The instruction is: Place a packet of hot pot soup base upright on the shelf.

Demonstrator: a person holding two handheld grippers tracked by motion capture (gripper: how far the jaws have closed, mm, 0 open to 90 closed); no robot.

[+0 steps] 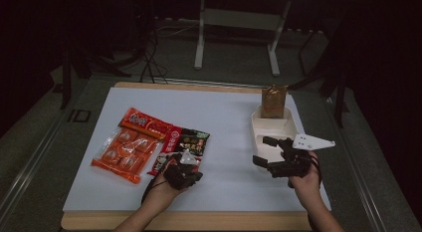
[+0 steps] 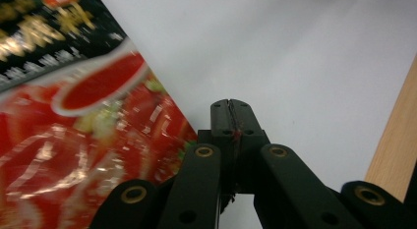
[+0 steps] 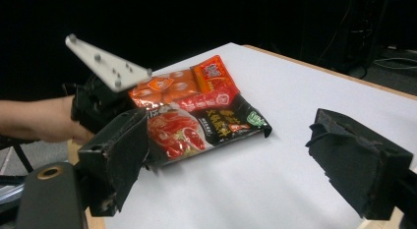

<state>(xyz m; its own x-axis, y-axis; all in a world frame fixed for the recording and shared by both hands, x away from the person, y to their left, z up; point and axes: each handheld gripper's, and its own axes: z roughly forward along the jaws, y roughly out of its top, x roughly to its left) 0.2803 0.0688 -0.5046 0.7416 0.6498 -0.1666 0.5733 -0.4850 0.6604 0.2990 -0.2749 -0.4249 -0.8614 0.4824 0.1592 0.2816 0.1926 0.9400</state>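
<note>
While left tongs (image 2: 230,108) pinch the packet (image 1: 181,148), right tongs (image 1: 265,151) gape.

Black left gripper (image 2: 231,108) has brass-ringed screw holes.

Black-red pouch (image 2: 74,116) blurred, cut off at left gripper view's top/left edges; print unreadable.

Your high view looks forward and down from above your side, taking in the whole white surface (image 1: 224,117). Your left gripper view sits very low and close, facing along the surface with the black-and-red packet (image 2: 74,116) blurred right beside its lens. Your right gripper view looks sideways across the surface from farther off, sharing that same packet (image 3: 206,126) with both other views.
</note>
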